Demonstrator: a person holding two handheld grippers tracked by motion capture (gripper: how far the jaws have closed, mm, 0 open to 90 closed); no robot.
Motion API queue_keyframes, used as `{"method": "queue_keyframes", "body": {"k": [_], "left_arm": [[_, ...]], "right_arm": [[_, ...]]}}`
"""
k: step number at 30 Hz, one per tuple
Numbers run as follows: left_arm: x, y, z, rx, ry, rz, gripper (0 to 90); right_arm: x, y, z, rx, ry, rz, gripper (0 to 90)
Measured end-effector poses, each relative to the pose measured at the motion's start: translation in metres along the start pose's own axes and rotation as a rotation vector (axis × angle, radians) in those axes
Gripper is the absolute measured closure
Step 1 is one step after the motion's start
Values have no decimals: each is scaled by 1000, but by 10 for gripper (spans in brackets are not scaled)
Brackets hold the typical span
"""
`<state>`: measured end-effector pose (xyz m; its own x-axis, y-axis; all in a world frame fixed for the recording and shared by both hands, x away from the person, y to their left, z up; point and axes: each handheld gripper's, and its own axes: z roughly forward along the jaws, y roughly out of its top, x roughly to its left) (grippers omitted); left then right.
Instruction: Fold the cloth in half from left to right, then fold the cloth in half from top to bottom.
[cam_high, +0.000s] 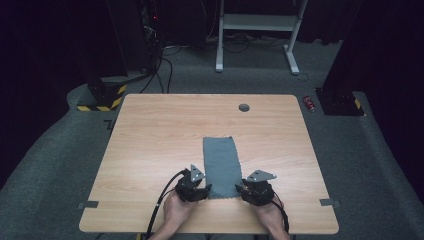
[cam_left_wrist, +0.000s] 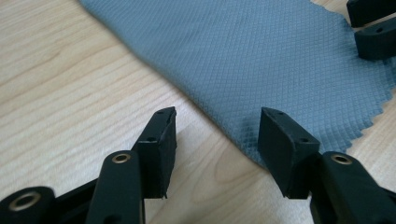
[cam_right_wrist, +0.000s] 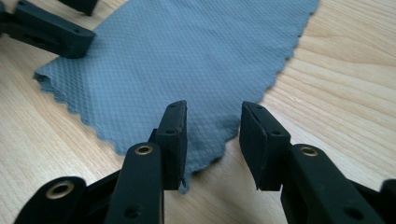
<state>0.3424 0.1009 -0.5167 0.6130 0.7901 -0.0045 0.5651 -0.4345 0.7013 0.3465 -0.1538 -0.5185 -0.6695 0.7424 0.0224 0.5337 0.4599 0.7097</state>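
A grey waffle-textured cloth lies flat as a long strip on the wooden table, its short zigzag edge nearest the person. My left gripper sits low at the cloth's near left corner. In the left gripper view it stands open, with the cloth edge running between the jaws and nothing pinched. My right gripper is at the near right corner. In the right gripper view it is open too, the cloth corner lying between its jaws. A hand holds each gripper from the near table edge.
A round cable hole sits near the table's far edge. Tape strips mark the near corners. On the grey carpet beyond are a red can, a white stand, and a black post with a yellow-striped base.
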Motion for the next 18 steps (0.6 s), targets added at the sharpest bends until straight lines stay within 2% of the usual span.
{"method": "queue_keyframes", "body": {"k": [3, 6, 9, 11, 12, 14, 15, 18], "left_arm": [[-1, 0, -3, 8, -3, -5, 476], [-5, 0, -9, -27, -43, -11, 472], [-13, 0, -10, -28, -63, -4, 466], [-16, 0, -9, -22, -62, 8, 466], [-19, -2, -6, -7, -43, 37, 466], [-20, -3, -4, 4, -33, 51, 466], [-18, -6, -5, -10, -29, 48, 465], [-16, -9, -8, -10, -41, 38, 465]], "right_arm": [[-3, -2, -2, -5, -1, 4, 611], [-4, -4, -4, -4, 0, 8, 609], [-5, -5, -5, -6, 3, 3, 609], [-4, -5, -5, -3, 3, 5, 610], [-4, -6, -6, -3, 3, 4, 616], [-4, -6, -6, -3, 3, -1, 619], [-3, -6, -6, -7, 3, 1, 636], [0, -5, -5, -3, 7, -18, 653]]}}
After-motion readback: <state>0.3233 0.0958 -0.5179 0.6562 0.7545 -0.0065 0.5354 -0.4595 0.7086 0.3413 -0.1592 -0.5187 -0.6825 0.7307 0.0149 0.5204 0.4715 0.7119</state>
